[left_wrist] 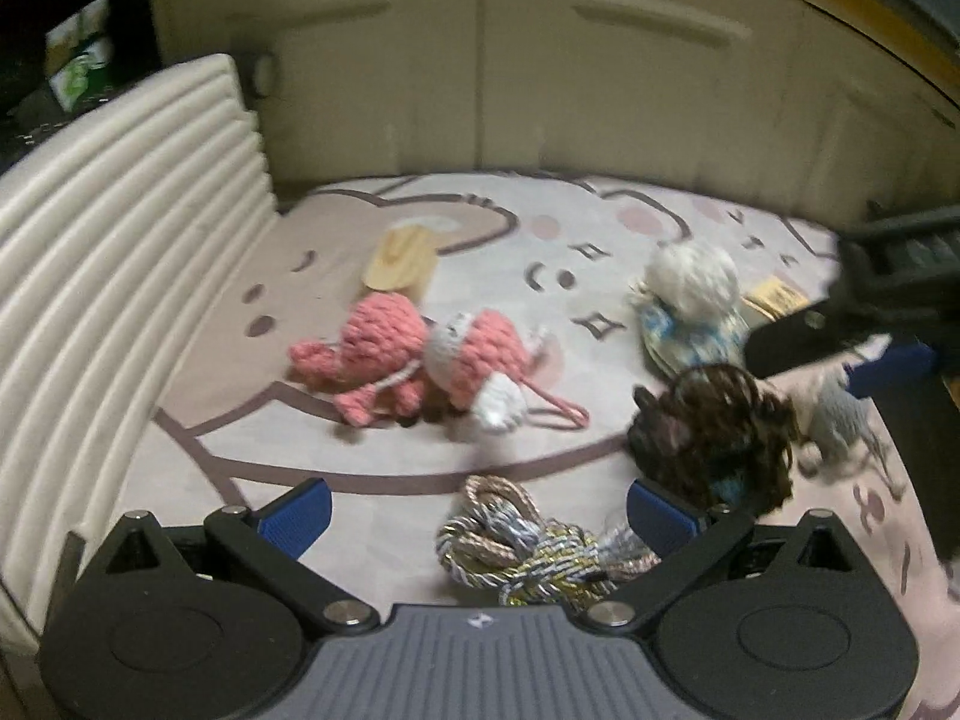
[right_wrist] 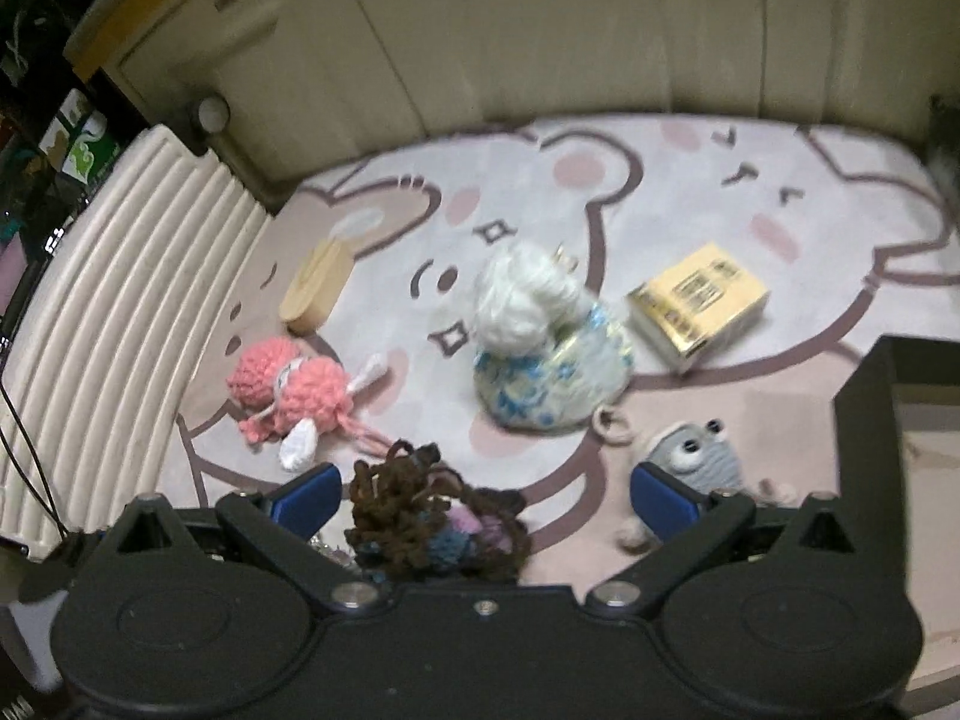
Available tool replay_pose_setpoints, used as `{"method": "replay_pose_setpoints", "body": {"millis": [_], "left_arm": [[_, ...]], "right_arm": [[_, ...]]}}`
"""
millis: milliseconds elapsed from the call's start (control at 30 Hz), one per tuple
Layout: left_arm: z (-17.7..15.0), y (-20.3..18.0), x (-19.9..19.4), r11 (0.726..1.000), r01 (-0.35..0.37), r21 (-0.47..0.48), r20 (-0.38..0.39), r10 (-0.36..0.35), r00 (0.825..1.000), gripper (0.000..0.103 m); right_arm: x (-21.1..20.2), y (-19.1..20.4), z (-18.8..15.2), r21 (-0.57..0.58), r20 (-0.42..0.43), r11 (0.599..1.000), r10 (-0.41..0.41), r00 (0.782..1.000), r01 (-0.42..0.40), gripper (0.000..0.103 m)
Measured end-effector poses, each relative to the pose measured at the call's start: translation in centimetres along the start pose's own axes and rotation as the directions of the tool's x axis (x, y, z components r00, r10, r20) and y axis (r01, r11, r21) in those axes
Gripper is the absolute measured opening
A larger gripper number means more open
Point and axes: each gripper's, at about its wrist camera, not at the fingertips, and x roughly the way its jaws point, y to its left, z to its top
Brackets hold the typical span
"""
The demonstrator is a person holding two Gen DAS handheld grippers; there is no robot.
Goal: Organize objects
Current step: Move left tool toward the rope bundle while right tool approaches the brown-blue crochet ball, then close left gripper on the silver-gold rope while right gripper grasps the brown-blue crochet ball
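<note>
- Between the spread blue fingers of the right gripper [right_wrist: 485,495], close to the camera, lies a dark brown yarn bundle [right_wrist: 432,513] with blue and purple strands showing through it. The jaws stand wide and hold nothing; the bundle rests on the printed mat [right_wrist: 690,180].
- Between the left gripper [left_wrist: 477,519] fingers, which also stand wide and empty, lies a coil of metallic braided cord [left_wrist: 528,546].
- Just right of the right gripper's right finger sits a grey knitted toy with googly eyes [right_wrist: 693,456].
- Ahead and left of the right gripper lies a pink and white crochet doll [right_wrist: 291,396]; further ahead of that, a pale wooden block [right_wrist: 318,288].
- Straight ahead sits a white yarn ball on a blue-flowered pouch [right_wrist: 546,372]; ahead and right, a yellow box [right_wrist: 699,303].
- Far right, a dark bin edge [right_wrist: 864,420] shows; it is probably where items go.
- My judgement: the brown bundle is the likely next pick. Lower until both fingers straddle its thickest part, then close slowly, since loose yarn can slip or trail strands. Keep clear of the grey toy beside the right finger.
</note>
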Motion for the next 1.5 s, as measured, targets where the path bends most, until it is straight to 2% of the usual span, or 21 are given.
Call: {"method": "replay_pose_setpoints", "body": {"millis": [200,300,500,600,667,733,800,933,1067,1167,1233,1333,1367,1500], "left_arm": [[-1.0,-1.2,1.3,0.988,0.042,0.147,-0.012,-0.04,0.999,0.103],[-1.0,-1.4,1.6,0.981,0.068,0.184,-0.005,-0.068,0.998,0.103],[-1.0,-2.1,1.9,0.95,0.167,0.264,-0.033,-0.165,0.986,0.103],[-0.9,-2.1,2.6,0.956,0.154,0.249,-0.059,-0.143,0.988,0.103],[-0.8,-1.5,3.0,0.97,0.145,0.194,-0.094,-0.129,0.987,0.103],[-0.6,-0.4,3.4,0.981,0.169,0.099,-0.122,-0.157,0.98,0.103],[-0.6,0.1,3.5,0.981,0.184,0.061,-0.122,-0.176,0.977,0.103],[-0.6,-0.6,3.4,0.968,0.191,0.161,-0.109,-0.175,0.978,0.103],[-0.3,-1.3,3.9,0.948,0.211,0.239,-0.151,-0.178,0.972,0.103],[-0.3,-1.9,4.5,0.941,0.226,0.252,-0.212,-0.174,0.962,0.103],[-0.5,-2.3,4.7,0.941,0.213,0.263,-0.224,-0.156,0.962,0.103],[-0.3,-2.2,4.8,0.952,0.193,0.238,-0.216,-0.142,0.966,0.094],[-0.2,-2.0,4.9,0.956,0.187,0.225,-0.223,-0.136,0.965,0.087],[0.2,-1.4,4.8,0.968,0.186,0.171,-0.232,-0.144,0.962,0.083]], "right_arm": [[2.7,0.2,-0.1,0.012,-0.13,1.0,0.007,0.992,-0.006,0.103],[3.4,0.3,-0.1,0.014,-0.157,1.0,0.018,0.987,-0.016,0.103],[4.3,0.8,0.0,0.015,-0.199,0.999,0.052,0.979,-0.05,0.103],[4.8,1.2,-0.1,-0.005,-0.221,0.998,0.052,0.974,-0.055,0.103],[5.1,1.3,-0.2,-0.015,-0.23,0.999,0.038,0.972,-0.043,0.103],[5.4,1.2,-0.3,-0.014,-0.242,0.999,0.027,0.97,-0.031,0.103],[5.8,1.1,-0.3,-0.013,-0.256,1.0,0.018,0.966,-0.022,0.102],[6.6,1.0,-0.3,-0.013,-0.273,1.0,0.007,0.962,-0.011,0.096],[7.1,1.2,-0.5,-0.019,-0.294,1.0,0.015,0.956,-0.022,0.086],[7.4,1.4,-0.6,-0.027,-0.321,1.0,0.005,0.947,-0.014,0.075],[7.6,1.5,-0.7,-0.033,-0.34,0.999,0.003,0.94,-0.015,0.069],[7.5,1.8,-0.8,-0.055,-0.348,0.998,-0.002,0.937,-0.019,0.062],[7.2,1.8,-0.8,-0.061,-0.345,0.998,-0.002,0.938,-0.02,0.06],[6.3,1.6,-0.8,-0.068,-0.335,0.997,0.001,0.942,-0.026,0.055]]}}
